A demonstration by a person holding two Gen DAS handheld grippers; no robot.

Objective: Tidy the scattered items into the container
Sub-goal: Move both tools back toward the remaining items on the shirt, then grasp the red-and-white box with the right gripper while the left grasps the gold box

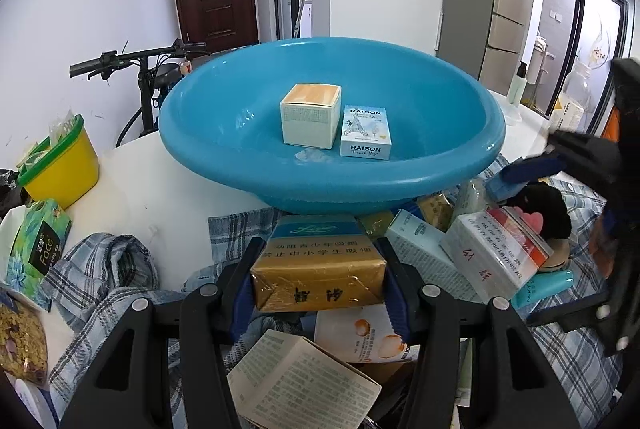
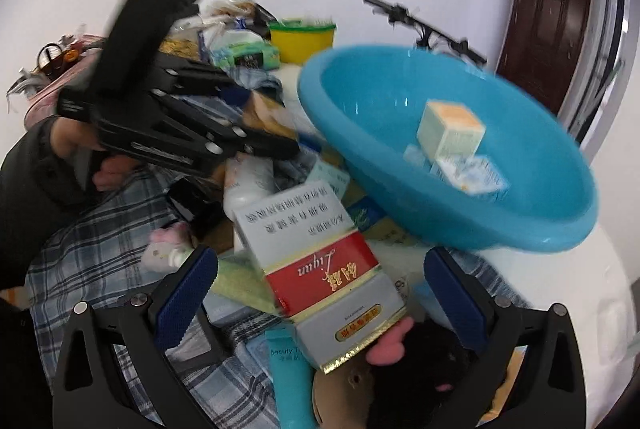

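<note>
Blue basin (image 1: pixel 332 165) at tabletop centre, two boxes already inside; gold carton (image 1: pixel 316 269) at its near rim, clamped in left tool (image 1: pixel 318 283): lift clear over rim before releasing; right tool (image 2: pixel 320 293) gaping wide around red-banded carton (image 2: pixel 320 269), untouched

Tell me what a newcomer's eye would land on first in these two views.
The big blue basin dominates the white table, with only two small boxes standing side by side in it. In front of it a heap of cartons and tubes lies on a plaid cloth. There the left gripper clamps a gold and blue carton, while the right gripper hangs open around a red and grey carton.
</note>
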